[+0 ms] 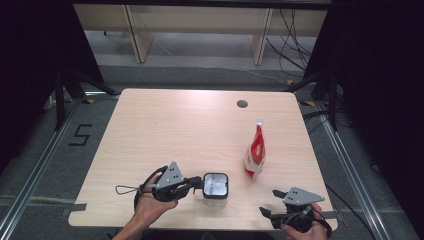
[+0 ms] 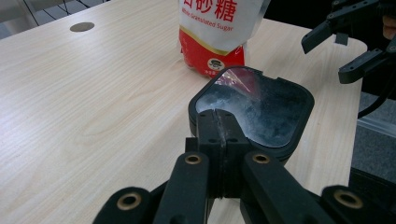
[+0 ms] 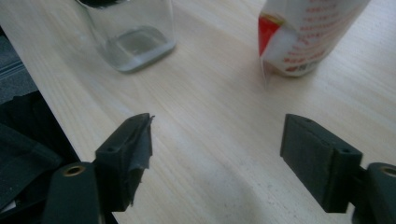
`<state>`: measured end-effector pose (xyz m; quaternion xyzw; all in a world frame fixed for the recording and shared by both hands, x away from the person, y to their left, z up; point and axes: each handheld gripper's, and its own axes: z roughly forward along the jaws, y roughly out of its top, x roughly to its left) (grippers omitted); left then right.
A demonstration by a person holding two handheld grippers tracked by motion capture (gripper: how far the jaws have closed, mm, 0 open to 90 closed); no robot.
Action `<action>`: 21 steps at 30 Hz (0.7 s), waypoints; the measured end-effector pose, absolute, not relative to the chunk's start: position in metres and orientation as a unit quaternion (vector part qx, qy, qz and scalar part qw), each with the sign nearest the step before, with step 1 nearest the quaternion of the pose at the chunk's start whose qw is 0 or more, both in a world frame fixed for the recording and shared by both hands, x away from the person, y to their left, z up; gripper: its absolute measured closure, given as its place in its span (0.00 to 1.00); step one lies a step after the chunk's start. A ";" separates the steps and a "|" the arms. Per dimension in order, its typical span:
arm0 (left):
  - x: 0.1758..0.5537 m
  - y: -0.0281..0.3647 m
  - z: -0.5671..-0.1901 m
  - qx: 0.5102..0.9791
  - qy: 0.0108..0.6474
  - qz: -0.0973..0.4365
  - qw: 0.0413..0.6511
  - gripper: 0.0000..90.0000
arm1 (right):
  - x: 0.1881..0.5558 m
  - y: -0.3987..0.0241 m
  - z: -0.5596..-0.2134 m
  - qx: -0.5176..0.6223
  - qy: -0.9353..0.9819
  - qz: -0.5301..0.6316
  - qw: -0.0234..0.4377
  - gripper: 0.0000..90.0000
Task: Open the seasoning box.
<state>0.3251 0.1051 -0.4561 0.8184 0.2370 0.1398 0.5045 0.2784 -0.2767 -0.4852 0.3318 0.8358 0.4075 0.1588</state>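
Near the front edge of the pale wooden table [image 1: 165, 125], the left gripper [image 1: 196, 183] lies nearly level in the person's left hand [image 1: 152, 202], pointing right, its two black jaws pressed flat together with nothing between them, their tips right against the black rim of the lid on a clear square glass jar [image 1: 215, 186]. In the left gripper view those shut jaws meet at the near edge of the jar's lid [image 2: 261, 112], a rounded-square black frame around a glossy panel; whether the tips actually touch the rim I cannot tell. The jar stands upright close to the table's front edge, a little left of centre. Farther back and to the right, well apart from the jar, a red-and-white plastic bag of granulated sugar [image 1: 255, 151] stands upright. At the front right corner the right gripper [image 1: 266, 202] sits low in the person's right hand [image 1: 305, 227], its jaws spread wide apart over bare tabletop, holding nothing, facing the jar and the bag.
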 end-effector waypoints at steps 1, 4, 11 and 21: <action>0.324 0.105 -0.457 0.814 0.249 0.134 0.507 0.99 | 0.278 -0.276 -0.484 0.329 0.836 0.411 0.157 0.33; 0.324 0.106 -0.457 0.815 0.245 0.137 0.507 0.99 | 0.276 -0.270 -0.480 0.313 0.832 0.426 0.166 0.42; 0.324 0.107 -0.459 0.810 0.250 0.135 0.513 0.99 | 0.274 -0.256 -0.472 0.282 0.833 0.439 0.186 0.54; 0.323 0.107 -0.461 0.800 0.254 0.132 0.528 0.99 | 0.276 -0.231 -0.465 0.259 0.835 0.449 0.186 0.70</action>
